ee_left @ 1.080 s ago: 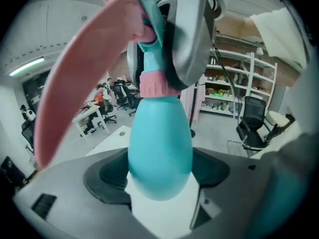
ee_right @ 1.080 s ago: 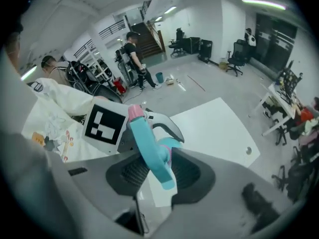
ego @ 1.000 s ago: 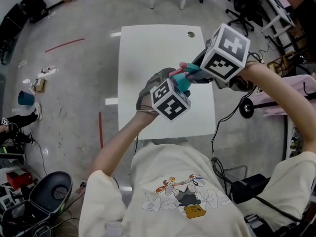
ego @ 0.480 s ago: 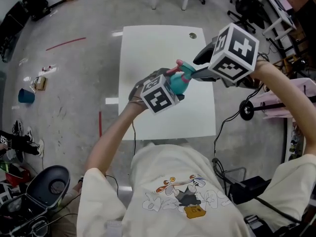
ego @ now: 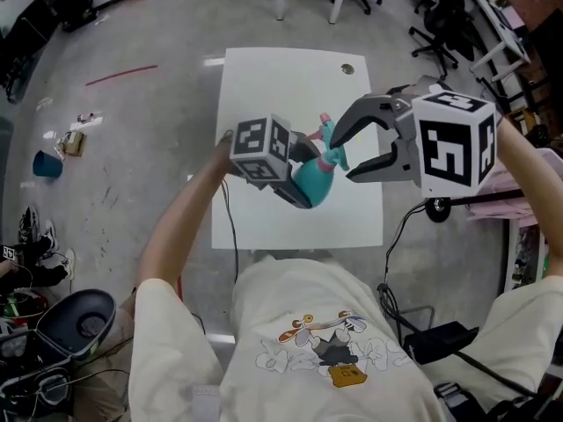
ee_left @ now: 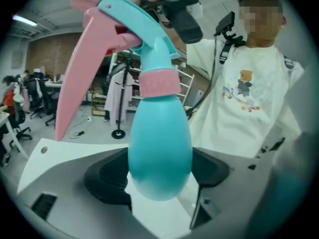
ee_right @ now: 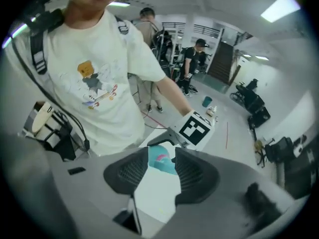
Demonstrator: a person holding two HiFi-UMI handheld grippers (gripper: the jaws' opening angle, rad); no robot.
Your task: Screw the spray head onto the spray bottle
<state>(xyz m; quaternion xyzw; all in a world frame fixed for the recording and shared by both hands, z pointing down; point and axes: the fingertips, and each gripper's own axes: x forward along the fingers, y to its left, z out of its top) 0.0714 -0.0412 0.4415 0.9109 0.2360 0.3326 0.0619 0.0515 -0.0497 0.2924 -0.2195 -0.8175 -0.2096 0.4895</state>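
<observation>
Head view, with both gripper views. The left gripper (ego: 297,172) is clamped on the belly of the teal spray bottle (ego: 315,185), its pads pressing either side of the body (ee_left: 160,153), and carries it in the air above the near-right part of the white table (ego: 264,86), neck tilted toward 1 o'clock. The spray head (ego: 329,137) stands on the bottle, its pink collar (ee_left: 159,83) set round the neck and the pink trigger (ee_left: 79,68) hanging toward 7 o'clock in the left gripper view. Change from a second ago: the right gripper (ego: 350,157), then closed on the spray head, has let go; its jaws have just been opening and now stand wide apart at 3 o'clock of the head, gripping nothing, the bottle (ee_right: 160,163) showing only beyond their gap. The right hand has also rolled, and the left has swung the bottle toward 5 o'clock. Interpretation: one twist of the head appears finished; whether the collar is fully tight cannot be read, so a fresh grip for a further turn may be needed
</observation>
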